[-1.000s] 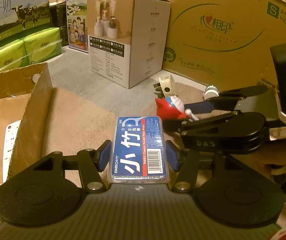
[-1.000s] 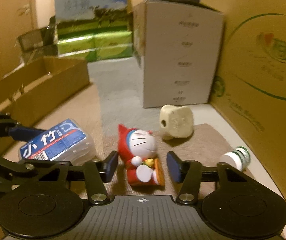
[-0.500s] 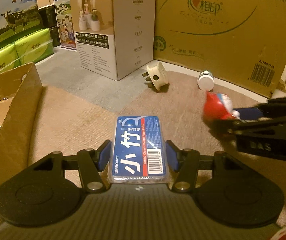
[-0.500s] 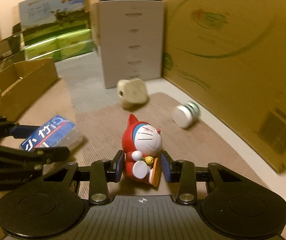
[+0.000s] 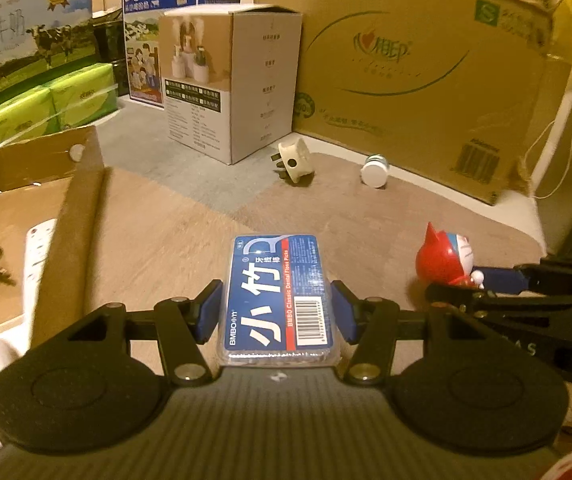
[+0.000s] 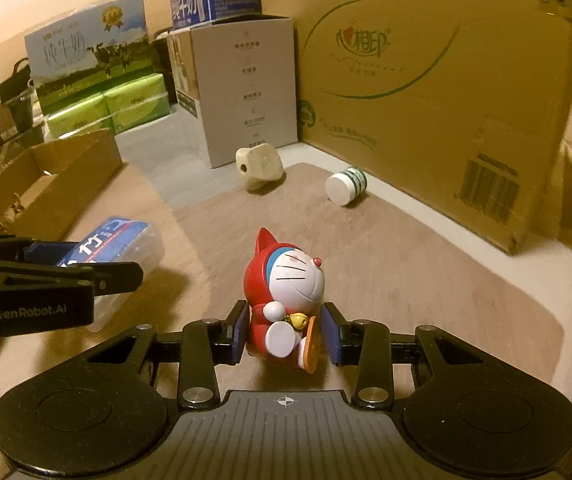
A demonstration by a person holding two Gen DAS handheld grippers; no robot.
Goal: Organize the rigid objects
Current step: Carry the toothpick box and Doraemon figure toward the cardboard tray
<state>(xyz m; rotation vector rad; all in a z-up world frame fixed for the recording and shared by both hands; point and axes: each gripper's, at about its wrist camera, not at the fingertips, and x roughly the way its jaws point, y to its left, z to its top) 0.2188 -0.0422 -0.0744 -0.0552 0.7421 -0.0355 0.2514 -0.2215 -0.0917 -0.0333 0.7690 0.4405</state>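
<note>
Floss box [image 5: 278, 295]: clamped in left claw [image 5: 277, 312], above the mat.
Figurine [image 6: 283, 300]: clamped in right claw [image 6: 283, 334], off the mat.
Plug [image 6: 259, 167], bottle [image 6: 345, 186]: lying near big carton.

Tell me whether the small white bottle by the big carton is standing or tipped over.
Tipped over. The small white bottle lies on its side on the mat, its round white cap end facing the camera, near the foot of the big carton.
</note>
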